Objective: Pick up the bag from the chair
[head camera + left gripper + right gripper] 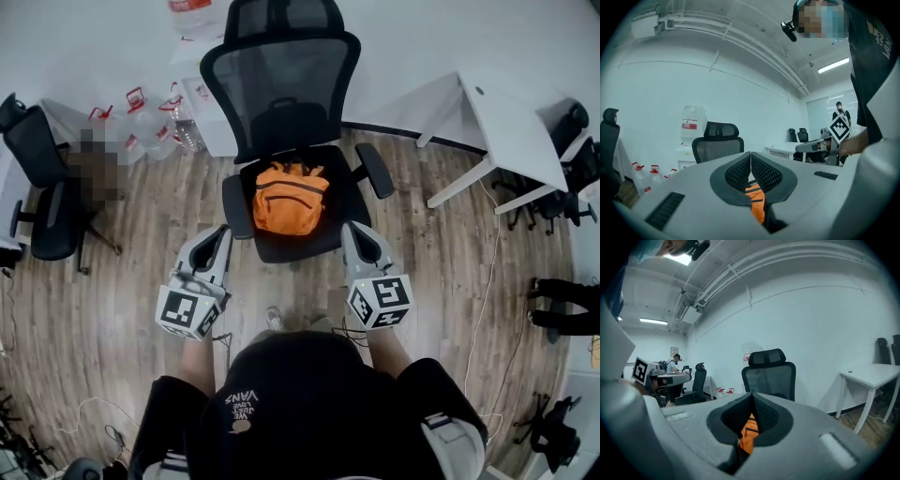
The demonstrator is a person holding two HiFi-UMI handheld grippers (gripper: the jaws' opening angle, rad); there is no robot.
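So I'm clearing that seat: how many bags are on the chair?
1: an orange bag lying on the seat of the black mesh chair, between its armrests. Anything behind the backrest would be hidden.

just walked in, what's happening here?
A person faces a black office chair with an orange bag lying on its seat. They hold the left gripper and right gripper out near the seat's front corners, one on either side of the bag. Both grippers are shut and empty; neither touches the bag yet.

White walls [422, 37] enclose a wood-plank floor [141, 281] with 1 white desk [511, 122] at right.
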